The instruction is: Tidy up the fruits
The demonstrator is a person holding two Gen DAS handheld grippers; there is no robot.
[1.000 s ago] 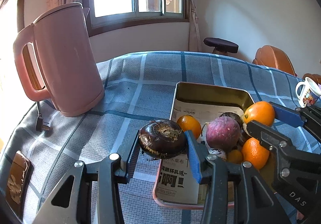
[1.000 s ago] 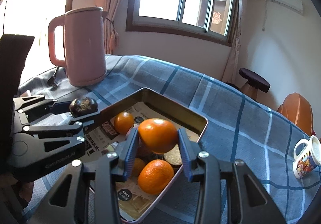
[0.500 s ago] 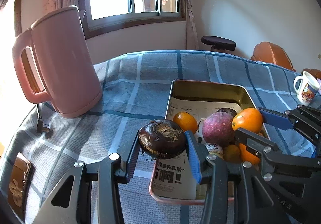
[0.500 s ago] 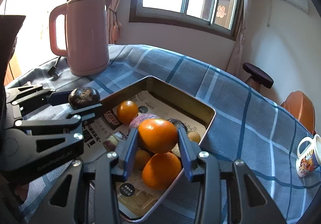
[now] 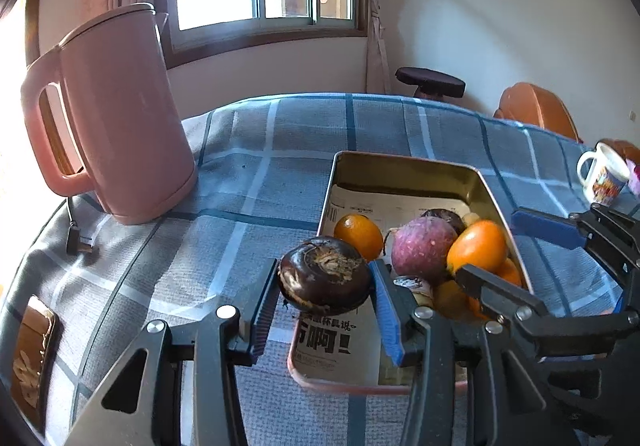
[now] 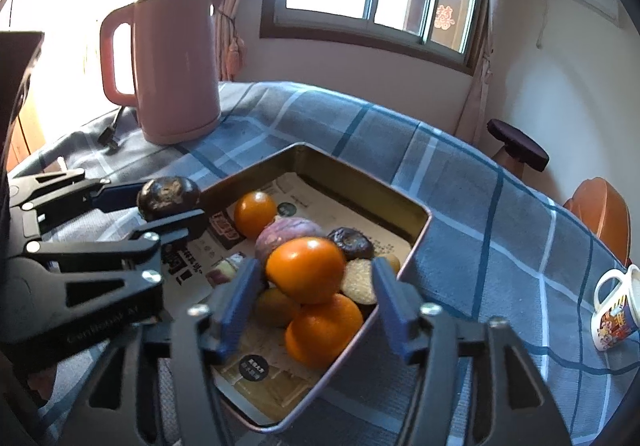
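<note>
Both wrist views look down, close, sharing the fruit tray.

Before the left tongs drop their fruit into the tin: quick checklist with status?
1. Left tongs shut on the dark fruit: ok.
2. Right tongs have just been opening; pads clear of the orange: ok.
3. Orange settled on the pile, not rolling: cannot tell.
4. Dark fruit over the tin: not ok, it hangs at the left rim.
5. Bare newspaper liner free for a drop: ok.
6. Kettle clear of the tin: ok.
</note>
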